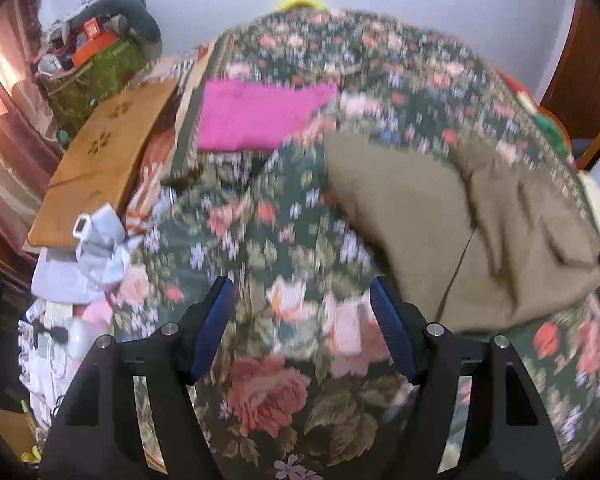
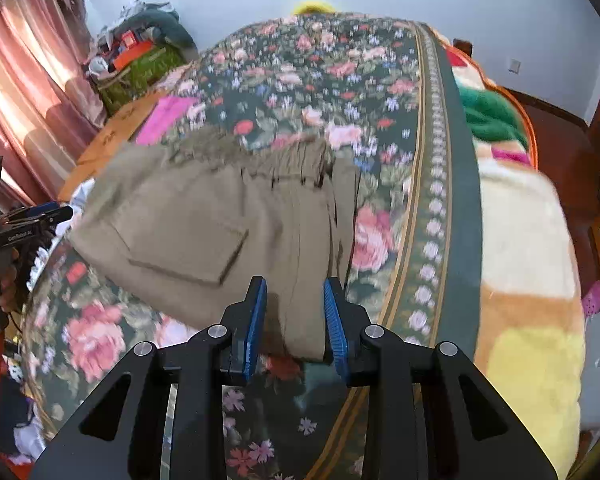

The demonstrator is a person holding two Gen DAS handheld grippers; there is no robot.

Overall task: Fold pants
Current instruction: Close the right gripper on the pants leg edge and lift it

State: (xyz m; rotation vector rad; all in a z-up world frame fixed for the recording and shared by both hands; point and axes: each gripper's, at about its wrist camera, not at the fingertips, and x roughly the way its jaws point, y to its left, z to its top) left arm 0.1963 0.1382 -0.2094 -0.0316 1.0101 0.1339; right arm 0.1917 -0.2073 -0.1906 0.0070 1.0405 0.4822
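Olive-brown pants (image 2: pixel 204 224) lie folded on a floral bedspread (image 2: pixel 308 92), waistband toward the far side, a back pocket facing up. In the left wrist view the pants (image 1: pixel 440 232) lie to the right. My left gripper (image 1: pixel 302 292) is open and empty above the bedspread (image 1: pixel 260 240), left of the pants. My right gripper (image 2: pixel 295 292) is open, its fingers straddling the near right edge of the pants without closing on it. The left gripper also shows at the left edge of the right wrist view (image 2: pixel 36 216).
A folded magenta cloth (image 1: pixel 256 116) lies on the far part of the bed. A wooden board (image 1: pixel 104 160) and a cluttered green box (image 1: pixel 96 72) stand left of the bed. Crumpled paper (image 1: pixel 96 240) lies near. A plush blanket (image 2: pixel 528 264) lies at the right. Pink curtains (image 2: pixel 28 92) hang left.
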